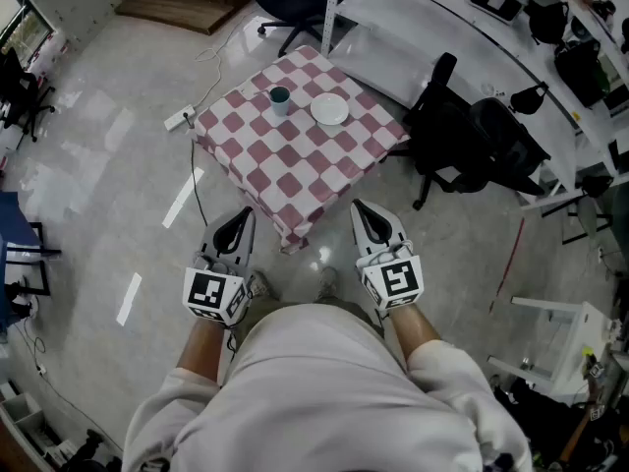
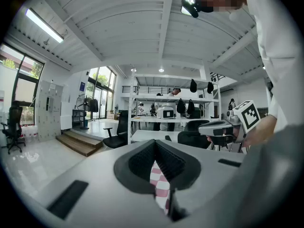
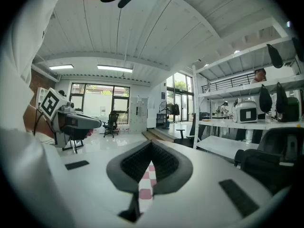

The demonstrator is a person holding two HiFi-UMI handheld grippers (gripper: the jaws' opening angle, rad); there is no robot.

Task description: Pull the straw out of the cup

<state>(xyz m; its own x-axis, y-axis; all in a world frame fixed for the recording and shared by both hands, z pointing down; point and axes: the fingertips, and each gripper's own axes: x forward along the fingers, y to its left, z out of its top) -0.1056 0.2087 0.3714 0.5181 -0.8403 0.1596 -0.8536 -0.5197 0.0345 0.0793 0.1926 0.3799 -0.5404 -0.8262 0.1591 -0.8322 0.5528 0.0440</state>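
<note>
A worktop (image 1: 295,170) under a red-and-white checked cloth carries a white plate (image 1: 330,110). A black office chair (image 1: 472,146) stands beside it, and a power strip (image 1: 179,119) lies on the floor (image 1: 98,165).

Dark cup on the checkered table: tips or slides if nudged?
The cup looks small, so it is probably light and easy to shove or tip; its contents cannot be made out. It stands on a loose checkered cloth that hangs off the sides, so a push may drag or bunch the cloth rather than slide the cup cleanly.
</note>
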